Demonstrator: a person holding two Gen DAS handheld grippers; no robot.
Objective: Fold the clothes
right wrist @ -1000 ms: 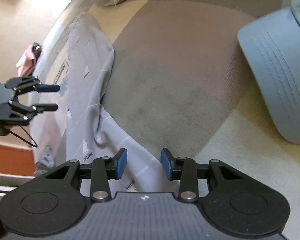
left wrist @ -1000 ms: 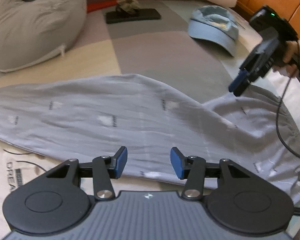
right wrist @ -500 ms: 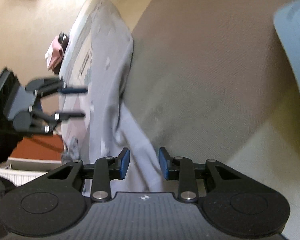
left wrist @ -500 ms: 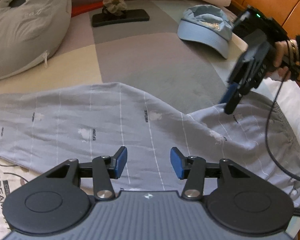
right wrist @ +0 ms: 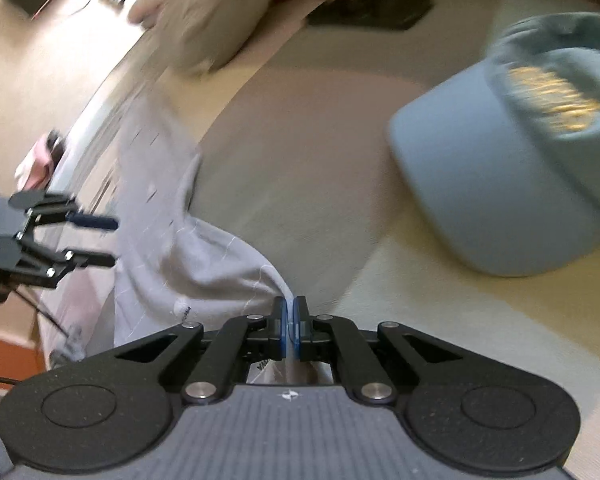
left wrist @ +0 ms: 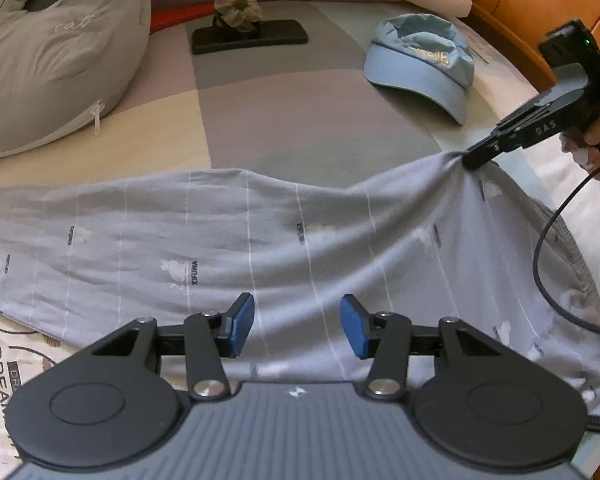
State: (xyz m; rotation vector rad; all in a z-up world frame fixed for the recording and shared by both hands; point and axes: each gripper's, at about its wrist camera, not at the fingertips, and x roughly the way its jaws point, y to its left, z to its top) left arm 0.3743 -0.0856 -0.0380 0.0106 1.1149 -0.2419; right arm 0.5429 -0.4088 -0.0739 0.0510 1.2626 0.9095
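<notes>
Grey pyjama trousers (left wrist: pixel 228 240) with pale stripes and small prints lie stretched across the bed. My left gripper (left wrist: pixel 297 327) hovers open just above the cloth near the bed's front edge, nothing between its blue pads. My right gripper (left wrist: pixel 471 159) is shut on a pinch of the trousers' far edge at the right and lifts it into a peak. In the right wrist view the right gripper (right wrist: pixel 291 322) clamps the grey trousers (right wrist: pixel 204 268) between its closed pads, and the open left gripper (right wrist: pixel 100 242) shows at the left.
A light blue cap (left wrist: pixel 424 64) lies just beyond the lifted fold, also large in the right wrist view (right wrist: pixel 512 184). A grey cat cushion (left wrist: pixel 52 48) sits far left. A black phone (left wrist: pixel 248 36) with a fabric flower lies at the back. A cable (left wrist: pixel 548 264) trails over the trousers' right end.
My right gripper came down onto the trousers' far edge, closed on the cloth and pulled it up. The left gripper stayed open and shifted slightly over the trousers.
</notes>
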